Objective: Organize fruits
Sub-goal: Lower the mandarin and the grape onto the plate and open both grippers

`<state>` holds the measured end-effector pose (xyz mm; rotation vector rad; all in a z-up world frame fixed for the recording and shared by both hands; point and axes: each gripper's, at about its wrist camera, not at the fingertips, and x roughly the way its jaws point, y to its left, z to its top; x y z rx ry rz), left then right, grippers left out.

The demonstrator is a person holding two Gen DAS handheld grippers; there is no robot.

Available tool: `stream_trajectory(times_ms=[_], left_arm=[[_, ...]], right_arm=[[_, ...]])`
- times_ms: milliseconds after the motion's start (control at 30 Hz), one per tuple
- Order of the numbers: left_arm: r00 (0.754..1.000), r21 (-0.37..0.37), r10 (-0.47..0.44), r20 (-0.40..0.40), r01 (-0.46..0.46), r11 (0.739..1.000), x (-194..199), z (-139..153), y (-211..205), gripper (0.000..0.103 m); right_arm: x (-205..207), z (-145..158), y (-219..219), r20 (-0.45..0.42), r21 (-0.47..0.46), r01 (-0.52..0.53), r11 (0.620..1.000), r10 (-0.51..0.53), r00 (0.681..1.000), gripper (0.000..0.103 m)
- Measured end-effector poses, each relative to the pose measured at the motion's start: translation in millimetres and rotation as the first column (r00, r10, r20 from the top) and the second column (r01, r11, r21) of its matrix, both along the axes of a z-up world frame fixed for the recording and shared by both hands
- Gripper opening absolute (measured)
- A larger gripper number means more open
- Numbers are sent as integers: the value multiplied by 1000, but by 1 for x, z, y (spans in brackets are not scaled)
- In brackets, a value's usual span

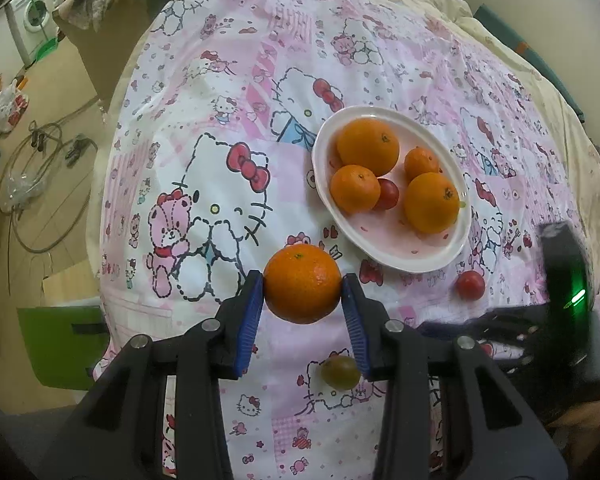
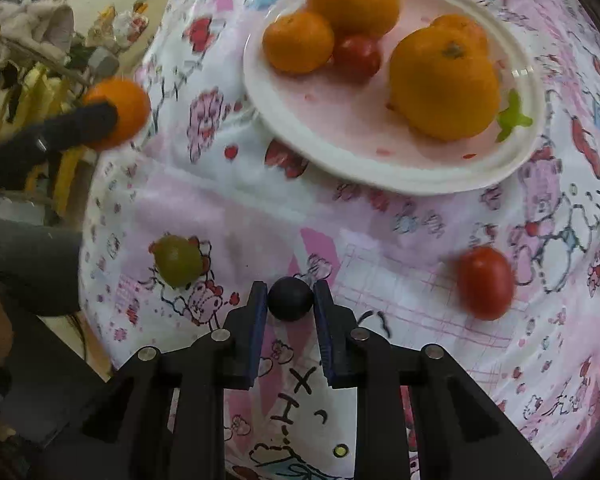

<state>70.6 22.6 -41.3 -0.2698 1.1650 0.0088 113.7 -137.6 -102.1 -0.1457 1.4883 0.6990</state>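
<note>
Left tongs (image 1: 303,290): closed on a mandarin (image 1: 302,284), one blue pad (image 1: 249,320) pressed to each side of the fruit, which is held above the cloth.
Right tongs (image 2: 290,298): drawn in tight on a small dark round fruit (image 2: 290,299) (a blueberry or dark grape, too small to tell), pads touching it left and right; in the left wrist view only the dark body of this tool shows at the right edge, with a green light on it.
Surface: a pink-and-white cartoon-cat cloth (image 1: 220,168) spread over a rounded top; whether it is a bench or a bed underneath cannot be told.
Plate (image 1: 380,248): white, oval, lying on the cloth beyond both tongs.
On the plate: two large oranges (image 1: 368,146) (image 1: 432,202), two smaller mandarins (image 1: 355,189) (image 1: 421,163), and a red cherry tomato (image 1: 388,194) tucked between them; a small green stem piece (image 2: 512,120) lies at the rim beside the nearer large orange.
Loose red tomato (image 2: 486,282): on the cloth, off the plate, to the right of the right tongs.
Loose green fruit (image 2: 179,260): olive-green, round, on the cloth left of the right tongs; in the left wrist view it sits below the held mandarin, between the tong arms.
Surroundings: a washing machine (image 1: 34,20) and a coiled hose (image 1: 48,184) on the floor to the left.
</note>
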Motion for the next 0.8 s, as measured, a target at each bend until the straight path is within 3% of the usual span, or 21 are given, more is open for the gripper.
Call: stream_trajectory(times_ms=[167, 367, 600, 800], left_arm=[[1000, 15, -30, 5, 30, 999, 8, -3, -15, 36], [995, 56, -96, 26, 94, 994, 25, -3, -42, 36], [992, 45, -129, 3, 129, 991, 51, -15, -68, 36], [990, 75, -139, -6, 139, 987, 66, -29, -82, 36]], right_arm=[[30, 27, -41, 35, 106, 138, 985, -143, 989, 25], [61, 51, -84, 72, 215, 291, 932, -312, 947, 25], [83, 47, -109, 74, 271, 415, 869, -449, 891, 25], [100, 30, -112, 43, 277, 441, 853, -470, 882, 25]])
